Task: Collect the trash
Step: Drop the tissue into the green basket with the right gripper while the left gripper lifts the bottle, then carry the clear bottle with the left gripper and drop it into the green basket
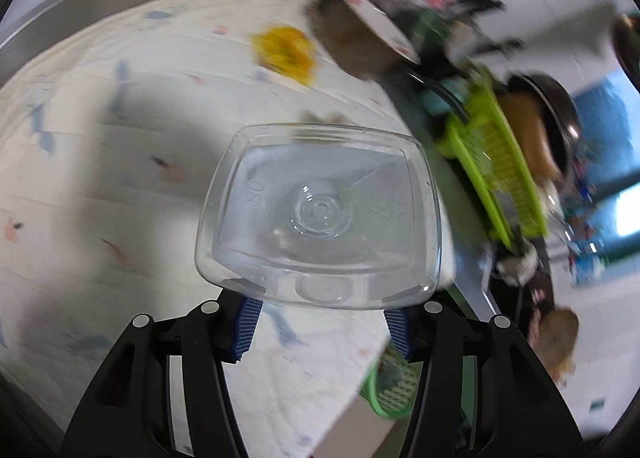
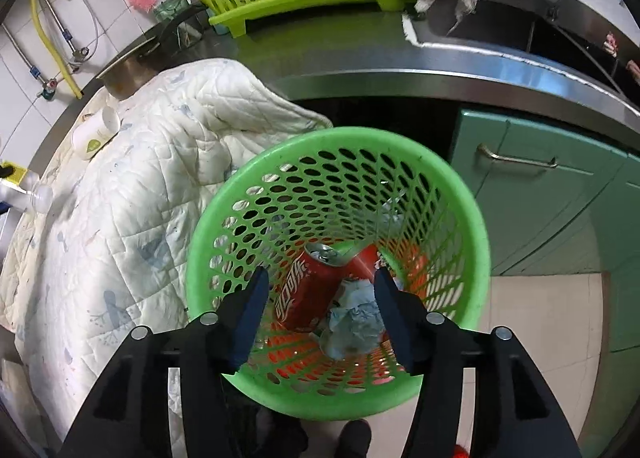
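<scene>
We hold the clear plastic bottle (image 1: 320, 218) pinched in the left hand-held gripper (image 1: 320, 316) — right hand-held gripper (image 2: 318, 298) spread over green basket (image 2: 472, 226), red can (image 2: 306, 290) inside.

Both tools look alike. The left claw (image 1: 320, 322) has glossy black plastic arms with slotted cut-outs, round silver rivets (image 1: 143, 321) at the pivots, and ribbed blue pads (image 1: 248, 324) inside each fingertip. The right claw (image 2: 320, 314) has the same black frame and rivets (its blue pads (image 2: 250, 318) look darker, perhaps from shadow).
</scene>
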`<state>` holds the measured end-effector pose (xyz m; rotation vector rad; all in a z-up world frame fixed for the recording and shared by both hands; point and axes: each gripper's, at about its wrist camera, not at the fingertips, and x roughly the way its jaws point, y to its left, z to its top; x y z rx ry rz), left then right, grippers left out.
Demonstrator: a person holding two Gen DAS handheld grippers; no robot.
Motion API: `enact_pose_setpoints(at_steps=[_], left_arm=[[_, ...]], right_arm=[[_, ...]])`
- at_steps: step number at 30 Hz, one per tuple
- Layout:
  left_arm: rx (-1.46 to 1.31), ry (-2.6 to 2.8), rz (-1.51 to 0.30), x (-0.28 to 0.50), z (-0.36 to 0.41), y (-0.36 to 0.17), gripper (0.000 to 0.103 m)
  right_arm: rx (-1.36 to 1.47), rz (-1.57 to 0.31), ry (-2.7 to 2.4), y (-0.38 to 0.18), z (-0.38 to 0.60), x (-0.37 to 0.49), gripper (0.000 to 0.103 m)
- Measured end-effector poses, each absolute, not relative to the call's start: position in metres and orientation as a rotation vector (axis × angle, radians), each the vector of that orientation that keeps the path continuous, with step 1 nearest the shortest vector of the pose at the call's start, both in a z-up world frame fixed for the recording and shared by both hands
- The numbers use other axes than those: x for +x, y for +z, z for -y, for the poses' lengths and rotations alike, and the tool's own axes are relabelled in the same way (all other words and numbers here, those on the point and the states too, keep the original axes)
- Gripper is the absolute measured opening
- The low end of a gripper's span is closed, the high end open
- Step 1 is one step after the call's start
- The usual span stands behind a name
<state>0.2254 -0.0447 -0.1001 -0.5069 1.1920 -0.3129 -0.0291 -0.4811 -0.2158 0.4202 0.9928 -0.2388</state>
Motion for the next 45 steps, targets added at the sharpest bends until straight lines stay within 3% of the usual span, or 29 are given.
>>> enact_pose_setpoints(at_steps=[11,24,28,30,33,45], left_arm=[[-0.353,-0.622,-1.343,0.169,0.200,-0.124,0.053],[-0.082,-0.768,-1.586,0.107,0.354,-0.222,0.054],[-0.072,-0.791,-1.655,0.096,0.370,-0.243,0.055],[-0.079,-0.805,-1.662,0.093,0.372,-0.245,0.064],[-0.075,-0.830,-1.642,0.091,0.374,-0.238,0.068],[-0.176,-0.774,-1.494,0.124,0.304,-0.179,0.068]], right_arm=[[0.402,-0.899,-0.309,-0.174,0.502,-0.081,0.072],[0.427,-0.824,-0.327,-0.151,0.506,-0.139,0.073],[0.426,-0.820,-0.326,-0.149,0.503,-0.148,0.073],[0.426,-0.816,-0.326,-0.148,0.503,-0.151,0.073],[0.424,-0.810,-0.327,-0.146,0.502,-0.154,0.073],[0.375,-0.778,-0.268,-0.127,0.486,-0.126,0.074]])
